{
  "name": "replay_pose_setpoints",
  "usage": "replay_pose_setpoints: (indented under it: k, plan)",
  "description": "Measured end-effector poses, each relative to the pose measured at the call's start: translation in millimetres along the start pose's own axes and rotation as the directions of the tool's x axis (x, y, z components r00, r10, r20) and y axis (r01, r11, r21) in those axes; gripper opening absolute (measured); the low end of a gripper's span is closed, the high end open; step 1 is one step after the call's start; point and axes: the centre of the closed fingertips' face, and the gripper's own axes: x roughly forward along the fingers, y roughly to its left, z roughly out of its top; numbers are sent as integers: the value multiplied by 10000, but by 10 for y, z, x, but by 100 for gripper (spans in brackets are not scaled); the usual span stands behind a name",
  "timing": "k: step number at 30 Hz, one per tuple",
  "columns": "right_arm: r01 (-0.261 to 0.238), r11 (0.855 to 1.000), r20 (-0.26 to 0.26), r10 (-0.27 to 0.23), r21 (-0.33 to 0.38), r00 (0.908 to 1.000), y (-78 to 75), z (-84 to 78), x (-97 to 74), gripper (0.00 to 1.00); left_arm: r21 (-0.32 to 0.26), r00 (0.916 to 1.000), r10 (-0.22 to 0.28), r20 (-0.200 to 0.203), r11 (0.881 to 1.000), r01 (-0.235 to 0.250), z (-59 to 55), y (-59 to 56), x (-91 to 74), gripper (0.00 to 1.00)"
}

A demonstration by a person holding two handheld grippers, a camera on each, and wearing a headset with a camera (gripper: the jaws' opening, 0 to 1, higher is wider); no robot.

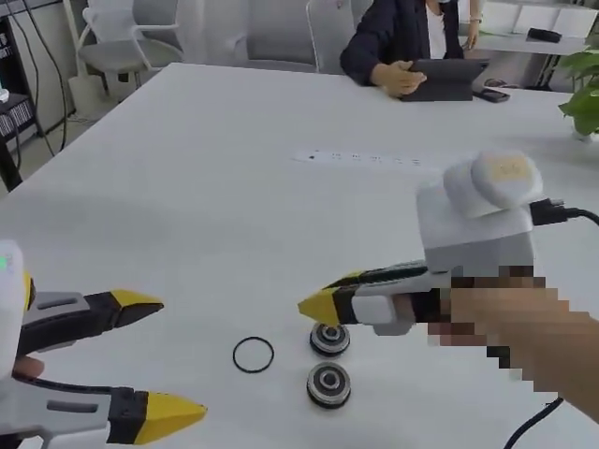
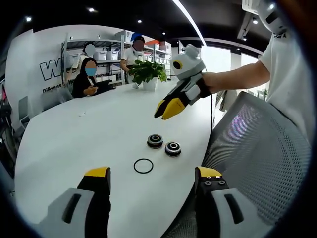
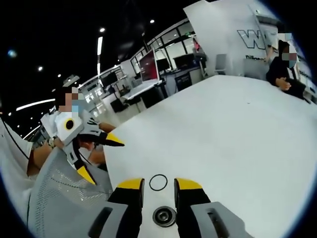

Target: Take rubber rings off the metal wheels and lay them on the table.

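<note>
The right gripper [image 3: 159, 184], jaws seemingly just apart, is hovering over a metal wheel [image 3: 164, 216] beside the loose rubber ring [image 1: 253, 354], lining up a grab; the left gripper [image 1: 182, 355] is idling near that ring, jaws wide.

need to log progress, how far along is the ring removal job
Done: one rubber ring lies loose on the table. In hand: nothing; the right claw hovers by the far wheel, jaws slightly apart, and the left claw is wide open and empty. Left: the far wheel and near wheel both show dark outer bands, probably rings yet to come off.
</note>
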Motion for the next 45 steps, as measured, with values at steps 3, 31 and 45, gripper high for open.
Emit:
replay_pose_setpoints:
  k: [3, 31, 45]
  plan:
    - [78, 9999, 153, -80, 71, 9999, -76, -24, -126, 23, 3, 9999, -112, 8, 9999, 112, 1, -17, 4, 67]
    - [711, 9930, 678, -776, 944, 9947, -295, -435, -541, 29, 1271, 9943, -969, 443, 9877, 906, 596, -94, -84, 72]
    - [459, 9968, 376, -484, 650, 9981, -243, -438, -437, 29, 2182, 9802, -1958, 282, 9582, 1851, 817, -161, 100, 71]
